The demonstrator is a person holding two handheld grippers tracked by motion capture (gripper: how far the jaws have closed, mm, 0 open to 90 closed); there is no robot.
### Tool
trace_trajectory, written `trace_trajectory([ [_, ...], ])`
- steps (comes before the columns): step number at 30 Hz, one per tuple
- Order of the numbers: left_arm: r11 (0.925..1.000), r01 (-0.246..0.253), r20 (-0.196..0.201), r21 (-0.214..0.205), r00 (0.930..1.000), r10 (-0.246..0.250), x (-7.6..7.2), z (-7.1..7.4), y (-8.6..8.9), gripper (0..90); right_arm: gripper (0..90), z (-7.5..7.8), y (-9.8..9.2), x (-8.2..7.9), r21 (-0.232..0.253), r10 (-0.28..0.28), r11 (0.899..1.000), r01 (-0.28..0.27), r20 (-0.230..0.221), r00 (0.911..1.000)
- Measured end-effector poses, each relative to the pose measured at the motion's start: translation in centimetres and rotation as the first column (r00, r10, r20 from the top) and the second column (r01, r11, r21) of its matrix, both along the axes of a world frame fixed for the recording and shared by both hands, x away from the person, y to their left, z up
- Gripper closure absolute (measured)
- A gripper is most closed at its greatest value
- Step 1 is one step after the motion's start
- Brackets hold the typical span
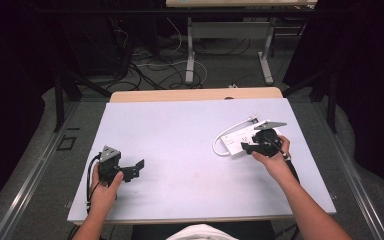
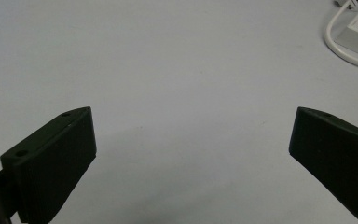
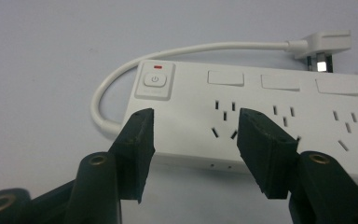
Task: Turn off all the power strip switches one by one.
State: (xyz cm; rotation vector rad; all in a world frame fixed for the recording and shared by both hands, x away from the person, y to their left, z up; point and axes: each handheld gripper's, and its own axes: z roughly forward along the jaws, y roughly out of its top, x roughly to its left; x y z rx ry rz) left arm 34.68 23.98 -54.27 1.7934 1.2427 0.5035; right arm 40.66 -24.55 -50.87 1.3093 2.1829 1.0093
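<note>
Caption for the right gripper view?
Right gripper, jaws apart, over a white power strip beside its power button.

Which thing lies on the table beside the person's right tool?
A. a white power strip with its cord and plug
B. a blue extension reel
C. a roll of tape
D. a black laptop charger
A: the right tool points at a white power strip with sockets, switch, cord and plug.

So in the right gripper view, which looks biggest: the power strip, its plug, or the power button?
1. Power strip, by far the largest; its right end runs out of the picture.
2. Power button panel.
3. Plug, about alike in size, but it lies farther off, so unsure.
</note>
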Motion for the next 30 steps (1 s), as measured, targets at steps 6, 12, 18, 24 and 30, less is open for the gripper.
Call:
trace_trajectory([
  [6, 1.0000, 0.001, -0.001, -0.001, 1.0000, -0.001, 0.0, 0.0, 0.0, 0.6, 45.3, 0.2, 1.5, 1.2, -0.015, 0.031, 0.999, -0.031, -0.013, 0.9994],
  [12, 1.0000, 0.002, -0.002, 0.002, 1.0000, -0.002, 0.0, 0.0, 0.1, 0.6, 52.9, 0.5, 2.5, 1.8, -0.009, 0.040, 0.999, -0.041, -0.026, 0.9988],
  [18, 1.0000, 0.003, -0.003, 0.004, 1.0000, -0.003, 0.0, -0.1, 0.1, 0.7, 61.6, 0.8, 3.2, 2.6, -0.029, 0.040, 0.999, -0.040, -0.014, 0.9991],
  [24, 1.0000, 0.004, -0.003, 0.005, 1.0000, -0.004, 0.1, -0.1, 0.2, 0.7, 68.4, 0.8, 3.8, 3.3, -0.028, 0.040, 0.999, -0.040, -0.016, 0.9991],
  [30, 0.9999, 0.009, -0.010, 0.006, 0.9999, -0.009, 0.1, -0.1, 0.2, 0.8, 83.5, 0.3, 4.2, 3.9, -0.050, 0.044, 0.998, -0.046, -0.040, 0.9983],
])
